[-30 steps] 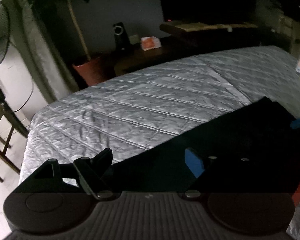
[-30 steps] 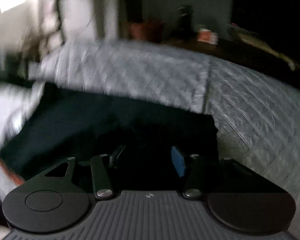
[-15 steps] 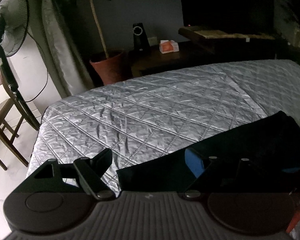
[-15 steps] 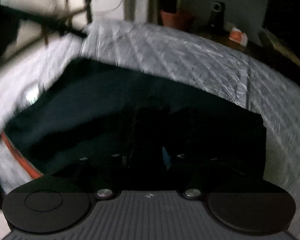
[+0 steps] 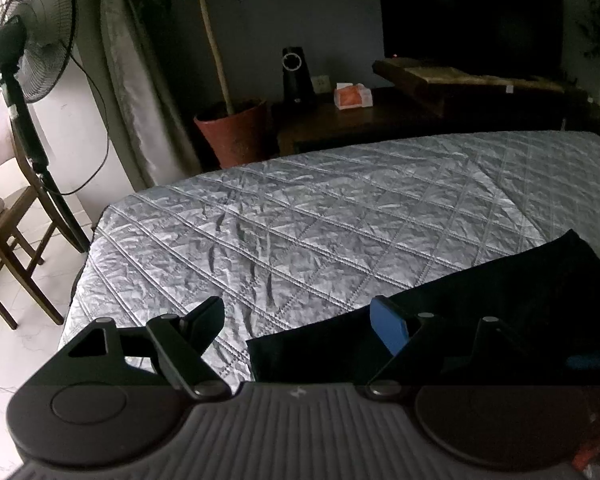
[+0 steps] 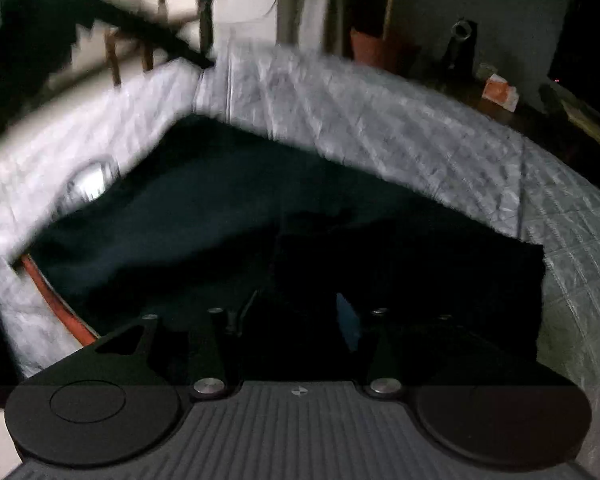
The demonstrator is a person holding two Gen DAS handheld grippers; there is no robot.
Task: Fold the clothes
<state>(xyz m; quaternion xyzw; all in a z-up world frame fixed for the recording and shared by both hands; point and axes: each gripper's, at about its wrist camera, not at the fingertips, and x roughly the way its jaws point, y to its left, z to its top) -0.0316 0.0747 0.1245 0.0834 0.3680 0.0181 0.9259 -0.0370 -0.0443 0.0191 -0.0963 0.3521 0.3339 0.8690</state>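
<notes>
Left tongs (image 5: 296, 320) gape empty beside the garment (image 5: 500, 304) on the bed (image 5: 340, 216); right tongs' (image 6: 296, 312) grip unclear, fabric may slip.

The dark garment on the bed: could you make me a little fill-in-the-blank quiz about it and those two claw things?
1. The dark garment lies on a quilted bedspread coloured ____.
2. The left gripper has its fingers spread ____.
3. One finger pad of the left gripper is coloured ____.
4. Beyond the bed stands a plant in a pot coloured ____.

Missing words: silver-grey; open; blue; reddish-brown.
</notes>
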